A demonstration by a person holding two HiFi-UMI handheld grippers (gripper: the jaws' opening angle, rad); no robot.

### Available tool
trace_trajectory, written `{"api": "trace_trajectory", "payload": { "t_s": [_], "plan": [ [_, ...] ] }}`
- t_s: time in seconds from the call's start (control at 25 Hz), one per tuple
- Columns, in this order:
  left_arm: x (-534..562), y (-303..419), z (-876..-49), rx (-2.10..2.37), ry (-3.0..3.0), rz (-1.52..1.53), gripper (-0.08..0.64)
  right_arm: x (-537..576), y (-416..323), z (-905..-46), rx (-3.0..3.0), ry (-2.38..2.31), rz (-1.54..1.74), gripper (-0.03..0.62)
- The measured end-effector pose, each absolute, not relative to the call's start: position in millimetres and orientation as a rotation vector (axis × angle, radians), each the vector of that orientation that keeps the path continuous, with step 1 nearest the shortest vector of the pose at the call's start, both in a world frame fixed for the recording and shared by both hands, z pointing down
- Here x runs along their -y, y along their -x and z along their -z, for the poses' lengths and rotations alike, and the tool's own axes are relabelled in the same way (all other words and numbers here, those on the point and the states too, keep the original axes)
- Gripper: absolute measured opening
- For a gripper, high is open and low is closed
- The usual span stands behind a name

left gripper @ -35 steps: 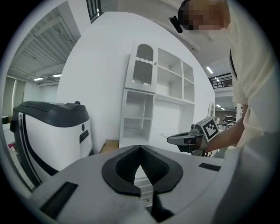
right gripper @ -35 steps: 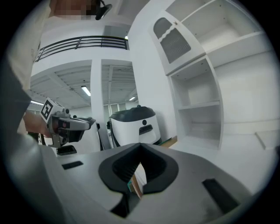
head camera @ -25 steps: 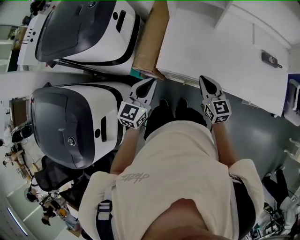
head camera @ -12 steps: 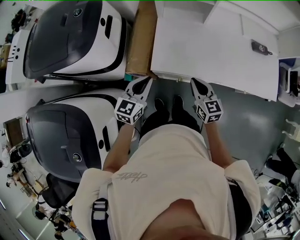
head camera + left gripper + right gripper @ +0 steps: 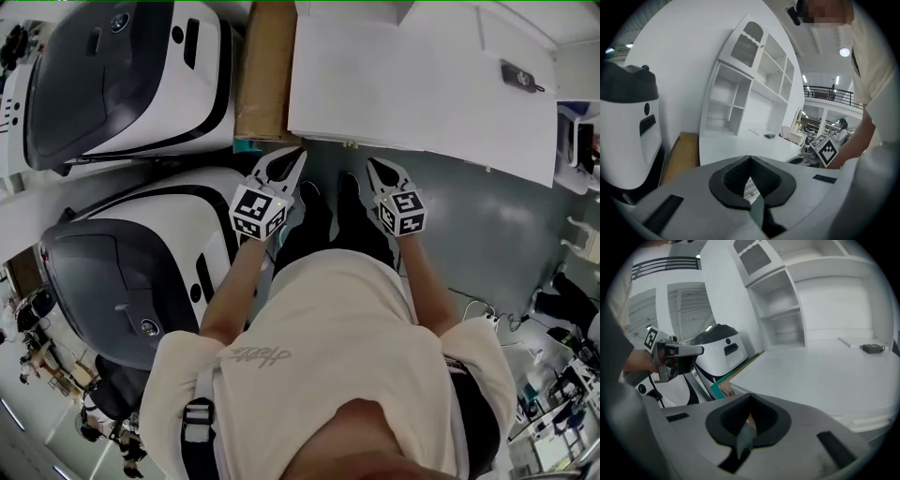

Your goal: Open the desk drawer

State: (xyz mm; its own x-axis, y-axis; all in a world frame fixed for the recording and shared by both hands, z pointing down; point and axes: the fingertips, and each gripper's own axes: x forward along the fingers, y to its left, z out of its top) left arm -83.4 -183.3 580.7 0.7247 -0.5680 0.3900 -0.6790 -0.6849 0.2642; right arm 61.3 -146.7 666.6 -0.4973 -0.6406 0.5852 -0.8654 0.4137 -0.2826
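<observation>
Desk drawer: its front cannot be made out in any view; only the near edge of its desk shows.
Desk: the white desk (image 5: 403, 84) fills the top right of the head view, its near edge facing the person; both gripper views look across its flat top (image 5: 740, 145) (image 5: 825, 376).
Left gripper: the left gripper (image 5: 295, 157) points at the desk's near left corner. In the head view its tips sit just short of the edge. In its own view (image 5: 750, 157) the jaws meet at the tips with nothing between them.
Right gripper: the right gripper (image 5: 373, 167) points at the near edge further right, apart from the left one. Its jaws are closed together and empty (image 5: 750, 395).
Person: black shoes (image 5: 314, 202) stand on the grey floor (image 5: 487, 234) between the two grippers; a cream shirt (image 5: 347, 347) fills the lower middle.
On the desk: a small dark device (image 5: 520, 77) (image 5: 872, 348) lies towards the far right; a white shelf unit (image 5: 750, 93) (image 5: 797, 296) with open compartments stands at the back.
Beside the desk: a brown board (image 5: 265, 70) (image 5: 682, 150) lies against the desk's left side.
Further left: two large white-and-black machines (image 5: 122, 70) (image 5: 131, 262), one behind the other.
</observation>
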Motion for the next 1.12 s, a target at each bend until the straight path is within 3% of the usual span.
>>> {"api": "trace_trajectory", "payload": {
  "t_s": [0.6, 0.68, 1.12],
  "plan": [
    [179, 73, -618, 0.914, -2.451, -0.464, 0.000, 155, -61, -776, 2.087, -1.201, -0.964, -0.002],
    [179, 72, -615, 0.906, -2.455, -0.467, 0.000, 156, -58, -787, 2.069, -1.181, -1.003, 0.117],
    [180, 92, -603, 0.963, -2.430, -0.494, 0.000, 157, -63, -839, 1.914, -1.176, -1.068, 0.114]
  ]
}}
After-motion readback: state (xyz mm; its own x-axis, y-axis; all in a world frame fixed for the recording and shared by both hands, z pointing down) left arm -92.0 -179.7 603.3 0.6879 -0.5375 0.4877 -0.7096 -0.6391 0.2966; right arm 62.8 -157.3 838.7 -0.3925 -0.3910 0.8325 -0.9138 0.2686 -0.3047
